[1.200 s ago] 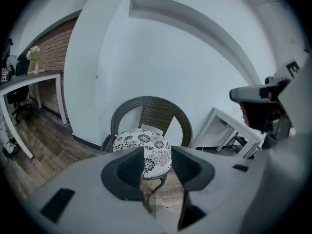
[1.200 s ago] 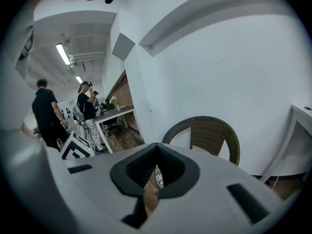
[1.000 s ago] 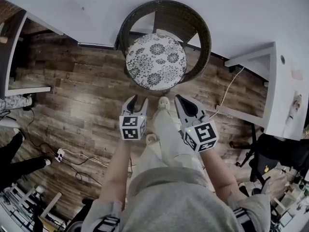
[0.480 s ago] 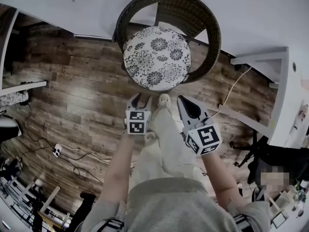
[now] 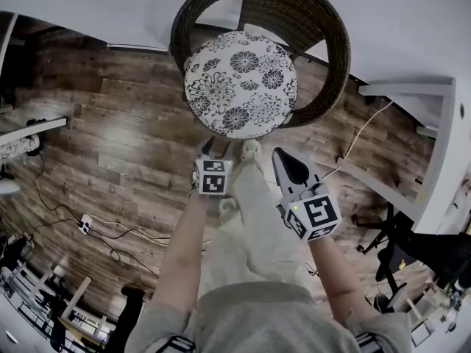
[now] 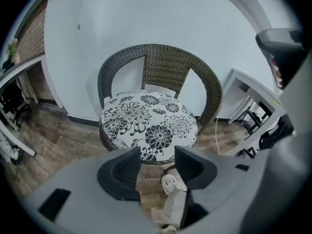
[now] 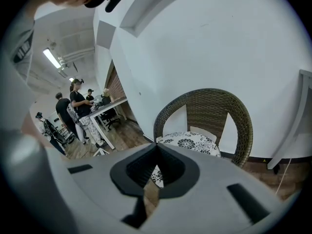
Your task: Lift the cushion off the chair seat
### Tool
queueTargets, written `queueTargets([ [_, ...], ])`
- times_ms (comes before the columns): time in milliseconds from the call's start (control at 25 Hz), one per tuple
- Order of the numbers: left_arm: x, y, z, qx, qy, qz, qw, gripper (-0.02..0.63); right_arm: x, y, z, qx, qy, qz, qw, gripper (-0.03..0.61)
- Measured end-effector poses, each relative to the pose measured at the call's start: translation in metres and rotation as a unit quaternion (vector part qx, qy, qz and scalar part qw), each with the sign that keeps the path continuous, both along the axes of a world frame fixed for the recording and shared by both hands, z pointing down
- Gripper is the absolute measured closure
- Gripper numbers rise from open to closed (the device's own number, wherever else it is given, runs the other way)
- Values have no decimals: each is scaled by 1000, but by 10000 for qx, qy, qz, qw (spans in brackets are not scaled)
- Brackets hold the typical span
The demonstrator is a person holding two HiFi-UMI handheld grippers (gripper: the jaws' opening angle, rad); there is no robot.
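Note:
A round cushion (image 5: 239,83) with a black-and-white flower print lies on the seat of a dark wicker tub chair (image 5: 335,43). My left gripper (image 5: 210,145) hangs just short of the cushion's near edge. In the left gripper view the cushion (image 6: 146,126) fills the seat ahead. The left gripper (image 6: 157,165) is open, its jaws have just been opening, and only floor and a shoe show between them. My right gripper (image 5: 283,157) is lower right of the cushion, apart from it. In the right gripper view the right gripper (image 7: 157,150) has its tips together, with the cushion (image 7: 190,143) beyond.
The chair stands against a white wall. White desks (image 5: 441,123) lie to the right, with a cable (image 5: 360,134) running down to the wood floor. A power strip (image 5: 85,226) and cords lie at left. Several people stand by a desk (image 7: 80,111) far off.
Both grippers have sunk and come closer to the cushion's near edge. The chair has grown larger in the head view. The left gripper now tilts more steeply down.

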State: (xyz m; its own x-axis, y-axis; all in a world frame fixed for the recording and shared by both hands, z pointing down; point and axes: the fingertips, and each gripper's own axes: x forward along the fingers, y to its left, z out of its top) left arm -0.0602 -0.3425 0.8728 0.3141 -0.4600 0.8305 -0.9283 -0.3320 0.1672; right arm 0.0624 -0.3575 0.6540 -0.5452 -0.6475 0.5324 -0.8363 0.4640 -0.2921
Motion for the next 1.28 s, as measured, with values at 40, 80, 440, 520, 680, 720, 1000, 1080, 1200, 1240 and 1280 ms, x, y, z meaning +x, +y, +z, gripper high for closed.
queueTargets([
  [40,0,0,6,-47,-40,7,10000,405,0,-1,4,-26,-7,3,10000,575],
  [80,0,0,12,-91,-75,11,9999,405,1,-1,8,-54,-13,4,10000,575],
  [440,-5,-8,59,-313,-347,-106,9988,399,4,-2,41,-313,-36,11,9995,575],
  [520,-7,-10,67,-365,-432,-84,9984,399,4,-1,47,-358,-39,16,9994,575],
  [680,-9,-13,81,-501,-521,-13,9974,386,5,-2,55,-439,-71,16,9990,575],
  [720,-8,-13,83,-513,-540,8,9972,385,5,-2,56,-453,-75,9,9989,575],
  [1000,-8,-14,91,-584,-656,194,9959,385,3,-4,60,-512,-74,-8,9987,575],
  [1080,-8,-15,91,-594,-649,205,9959,387,2,-5,60,-518,-83,-18,9986,575],
  [1200,-7,-15,92,-557,-674,185,9960,396,3,-4,62,-515,-111,8,9986,575],
  [1240,-7,-16,92,-540,-675,159,9961,407,3,-4,63,-514,-119,2,9986,575],
  [1280,-8,-16,92,-533,-669,133,9962,421,2,-5,62,-514,-123,-15,9986,575],
])
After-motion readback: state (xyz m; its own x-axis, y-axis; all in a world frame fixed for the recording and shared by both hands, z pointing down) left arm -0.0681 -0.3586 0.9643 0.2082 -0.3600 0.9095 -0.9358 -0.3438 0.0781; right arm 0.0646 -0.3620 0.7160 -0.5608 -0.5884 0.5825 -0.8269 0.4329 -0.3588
